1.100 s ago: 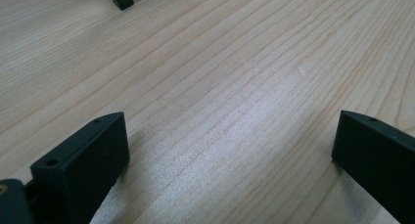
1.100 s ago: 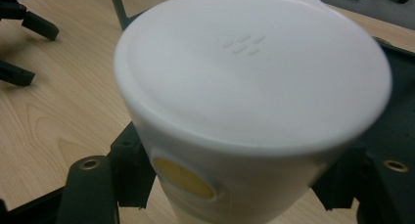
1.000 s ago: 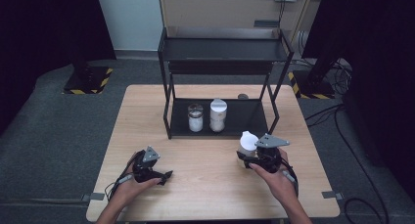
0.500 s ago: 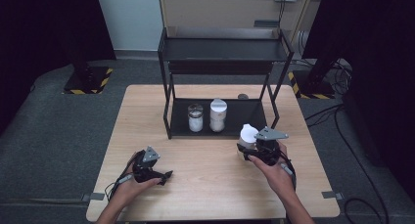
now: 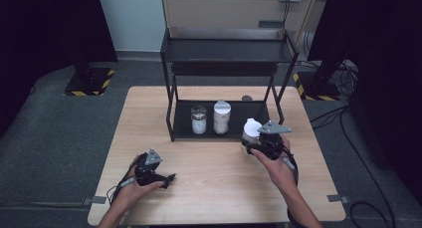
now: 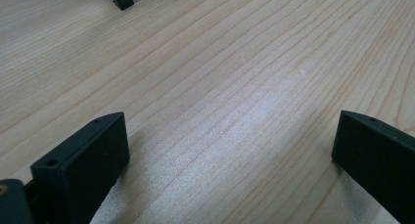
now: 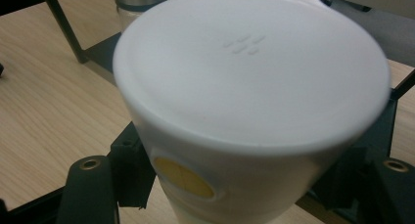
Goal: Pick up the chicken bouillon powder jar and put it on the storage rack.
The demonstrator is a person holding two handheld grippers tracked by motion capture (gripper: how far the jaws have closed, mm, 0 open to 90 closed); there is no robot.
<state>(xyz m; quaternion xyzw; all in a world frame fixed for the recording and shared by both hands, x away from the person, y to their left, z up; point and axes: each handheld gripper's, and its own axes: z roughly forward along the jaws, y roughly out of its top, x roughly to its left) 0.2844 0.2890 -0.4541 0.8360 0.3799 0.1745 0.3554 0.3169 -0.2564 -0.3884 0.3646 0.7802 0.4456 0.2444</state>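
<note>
One white plastic container with a smooth lid [image 7: 249,82] is clamped between the fingers of my right gripper [image 5: 259,144], just in front of the black metal shelf rack [image 5: 226,54].

I judge it light but slippery and a little soft, so I hold it on the side wall below the lid. What is inside it I cannot see. My left gripper [image 6: 230,150] has fingers wide apart with nothing between them, low over the wooden table [image 6: 235,62].
</note>
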